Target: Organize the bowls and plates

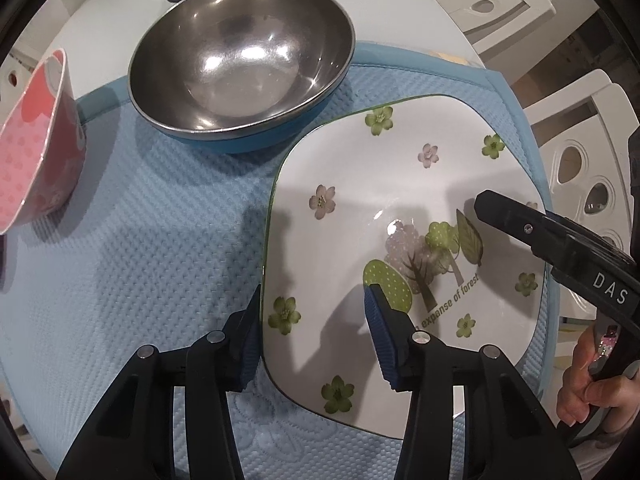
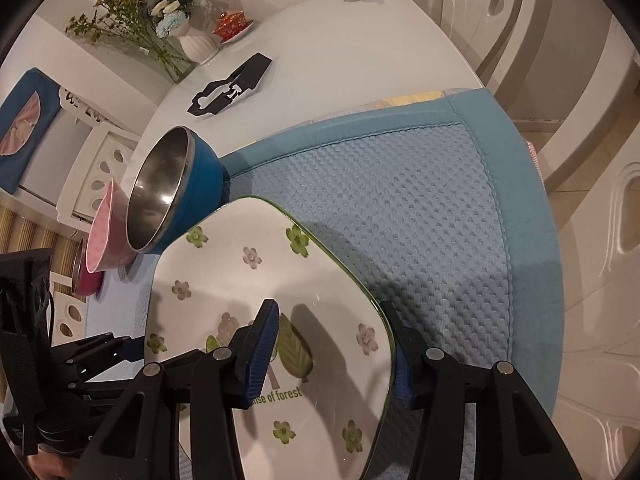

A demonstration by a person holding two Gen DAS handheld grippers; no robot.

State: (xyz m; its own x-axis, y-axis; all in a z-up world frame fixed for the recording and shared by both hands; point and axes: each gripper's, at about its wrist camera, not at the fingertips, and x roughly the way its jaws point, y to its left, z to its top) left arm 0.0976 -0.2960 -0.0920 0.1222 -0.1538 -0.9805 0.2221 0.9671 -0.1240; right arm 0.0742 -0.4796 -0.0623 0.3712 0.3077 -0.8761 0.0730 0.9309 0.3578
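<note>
A square white plate (image 1: pixel 380 184) (image 2: pixel 240 272) with green and pink flowers lies on a light blue mat (image 1: pixel 140 240) (image 2: pixel 400 200). My left gripper (image 1: pixel 315 292) straddles its left rim, one pad against the outer edge and the other resting inside, shut on the plate. My right gripper (image 2: pixel 329 306) grips the opposite rim the same way; one of its black fingers (image 1: pixel 520 228) shows in the left wrist view. Behind the plate stands a steel bowl (image 1: pixel 240 68) (image 2: pixel 160 192) with a blue outside. Left of it is a pink bowl (image 1: pixel 36 148) (image 2: pixel 104 236).
A smaller steel-lined bowl (image 2: pixel 80 272) sits beyond the pink one. On the white table behind the mat lie a black cut-out part (image 2: pixel 232 84), a vase of flowers (image 2: pixel 192 40) and a red lidded cup (image 2: pixel 232 24). White chairs (image 1: pixel 580 160) stand past the table edge.
</note>
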